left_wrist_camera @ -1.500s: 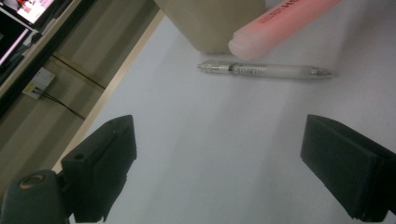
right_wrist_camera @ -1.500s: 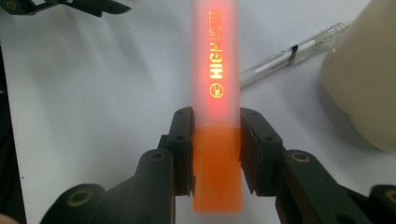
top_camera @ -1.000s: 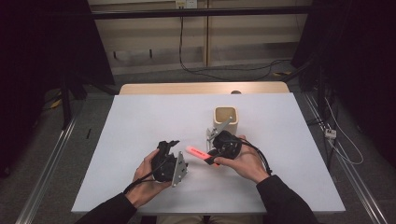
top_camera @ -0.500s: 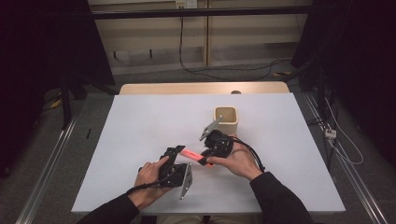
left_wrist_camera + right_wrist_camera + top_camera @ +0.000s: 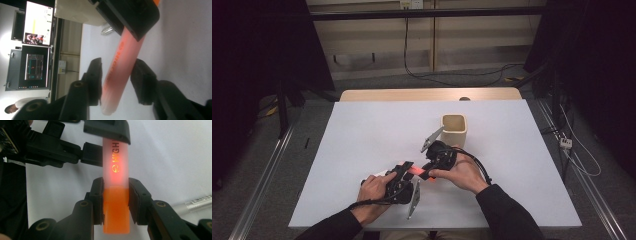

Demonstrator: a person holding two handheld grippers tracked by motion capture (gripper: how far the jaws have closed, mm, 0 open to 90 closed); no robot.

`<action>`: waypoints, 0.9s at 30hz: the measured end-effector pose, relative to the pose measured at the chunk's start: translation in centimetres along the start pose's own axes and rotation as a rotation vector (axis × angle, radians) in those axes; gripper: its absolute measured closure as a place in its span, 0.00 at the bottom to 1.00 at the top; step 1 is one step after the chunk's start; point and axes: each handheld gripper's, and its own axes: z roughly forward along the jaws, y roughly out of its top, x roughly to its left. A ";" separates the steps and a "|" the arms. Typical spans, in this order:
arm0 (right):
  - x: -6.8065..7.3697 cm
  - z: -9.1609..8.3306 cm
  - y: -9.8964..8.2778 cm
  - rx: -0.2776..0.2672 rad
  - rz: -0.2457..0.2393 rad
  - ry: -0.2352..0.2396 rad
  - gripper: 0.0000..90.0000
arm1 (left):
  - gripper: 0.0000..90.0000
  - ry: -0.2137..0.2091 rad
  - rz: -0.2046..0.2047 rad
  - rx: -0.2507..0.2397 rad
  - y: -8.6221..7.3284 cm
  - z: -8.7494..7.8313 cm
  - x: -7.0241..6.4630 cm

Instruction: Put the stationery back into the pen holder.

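The right hand-held gripper (image 5: pixel 115 200) clamps the highlighter's (image 5: pixel 116 170) orange cap while the left hand-held gripper (image 5: pixel 117 82), whose jaws have just been closing, brackets its barrel, seemingly to uncap it above the desk (image 5: pixel 362 130).

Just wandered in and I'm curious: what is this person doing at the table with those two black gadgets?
A person is working an orange highlighter with a hand-held tool in each hand. The right tool grips the orange cap end. The left tool has just been closing around the paler barrel; one pad touches it, and a gap shows at the other. The pen hangs above the white table, near a beige cup.
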 end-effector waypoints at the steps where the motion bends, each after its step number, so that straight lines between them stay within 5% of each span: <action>1: 0.0 0.0 0.0 -0.005 0.004 0.007 0.75 | 0.74 0.004 0.009 0.004 0.0 0.1 -0.1; 10: -0.1 0.1 -0.1 -0.014 0.005 0.001 0.75 | 0.80 0.003 0.053 0.033 0.1 0.3 -0.5; 18: 0.1 -0.4 -0.2 -0.046 -0.007 -0.019 0.74 | 0.86 -0.020 -0.008 0.017 0.0 0.3 -0.2; 27: 0.3 -1.2 -0.9 -0.079 -0.003 -0.074 0.58 | 0.86 -0.074 -0.161 0.014 -0.8 0.5 0.7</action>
